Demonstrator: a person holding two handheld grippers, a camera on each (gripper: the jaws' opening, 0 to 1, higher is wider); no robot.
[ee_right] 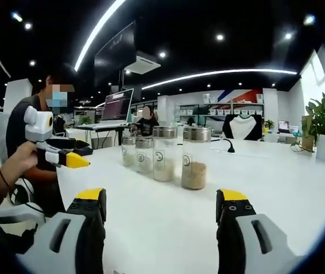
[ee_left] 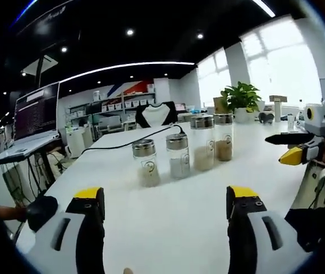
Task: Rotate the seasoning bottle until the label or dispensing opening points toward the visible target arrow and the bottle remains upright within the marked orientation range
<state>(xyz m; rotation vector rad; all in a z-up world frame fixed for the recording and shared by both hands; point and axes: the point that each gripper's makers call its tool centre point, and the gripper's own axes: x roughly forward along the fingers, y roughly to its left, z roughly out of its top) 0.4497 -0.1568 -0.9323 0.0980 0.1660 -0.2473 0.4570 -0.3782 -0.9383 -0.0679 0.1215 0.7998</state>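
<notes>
Both the left gripper (ee_left: 165,214) and right gripper (ee_right: 161,211) hold jaws open and empty above the white table (ee_left: 196,222), four seasoning bottles (ee_left: 179,154) standing ahead between them; crowding risks toppling neighbours.

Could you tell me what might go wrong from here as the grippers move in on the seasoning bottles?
The four glass seasoning bottles stand close together in a row, so fingers closing on one may knock its neighbour over. A black cable lies on the white table just behind them and could snag. No target arrow is visible, so alignment may be misjudged.
</notes>
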